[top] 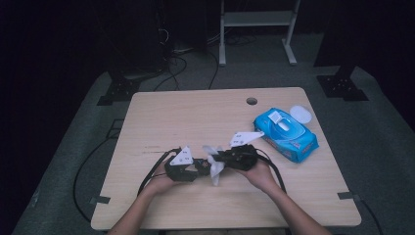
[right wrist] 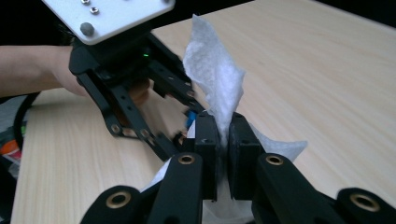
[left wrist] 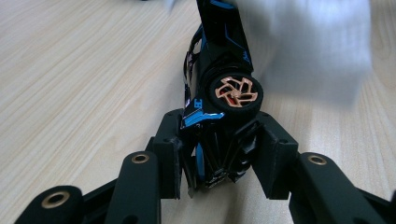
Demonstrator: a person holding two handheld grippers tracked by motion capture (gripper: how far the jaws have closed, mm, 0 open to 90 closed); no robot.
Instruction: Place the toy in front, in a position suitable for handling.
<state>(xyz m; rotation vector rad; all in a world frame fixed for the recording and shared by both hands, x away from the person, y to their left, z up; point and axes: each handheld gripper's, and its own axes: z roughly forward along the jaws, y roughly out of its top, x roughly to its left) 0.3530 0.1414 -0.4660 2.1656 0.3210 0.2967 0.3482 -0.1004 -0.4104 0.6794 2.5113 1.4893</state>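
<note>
A light wooden table [top: 161, 112] carries a blue pack of wet wipes [top: 286, 135] near its right edge, lying at a slant with its white flap lid [top: 275, 117] lifted. Just beside the pack, toward the far edge, lies a round white lid [top: 300, 114]. A small round hole [top: 251, 101] pierces the tabletop near its far edge. Behind the table, on the grey carpet [top: 254, 73], a white metal frame [top: 258, 22] stands, and black cables [top: 171, 68] trail over the floor.

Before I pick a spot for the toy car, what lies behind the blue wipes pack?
Behind the blue wipes pack, a round white lid rests on the table; the pack covers its near edge, so contact between them cannot be judged.
</note>
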